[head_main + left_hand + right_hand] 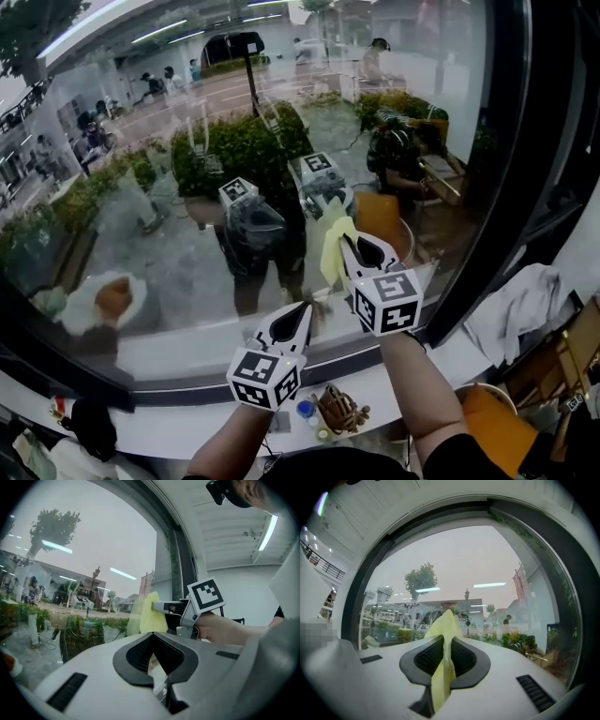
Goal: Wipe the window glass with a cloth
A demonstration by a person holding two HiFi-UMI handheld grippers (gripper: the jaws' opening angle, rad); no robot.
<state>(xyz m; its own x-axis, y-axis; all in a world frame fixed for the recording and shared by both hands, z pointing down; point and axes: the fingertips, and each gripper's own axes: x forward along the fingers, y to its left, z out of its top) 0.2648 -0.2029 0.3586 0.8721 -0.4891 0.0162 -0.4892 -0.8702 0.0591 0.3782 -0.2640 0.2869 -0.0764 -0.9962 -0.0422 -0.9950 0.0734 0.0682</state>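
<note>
Cloth [331, 251] in right claw [349, 242] touches window glass [178, 234] near frame [489, 187].

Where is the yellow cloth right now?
The cloth is right of centre in the head view, pinched in the right gripper and held up to the window glass.

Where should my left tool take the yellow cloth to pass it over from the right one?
Take the loose fold of the cloth that stands out past the right tool, coming sideways from the left tool's side, along the window glass. The rest is pinched between the right jaws, and the glass blocks a frontal approach. Open the left jaws first; they look shut.
</note>
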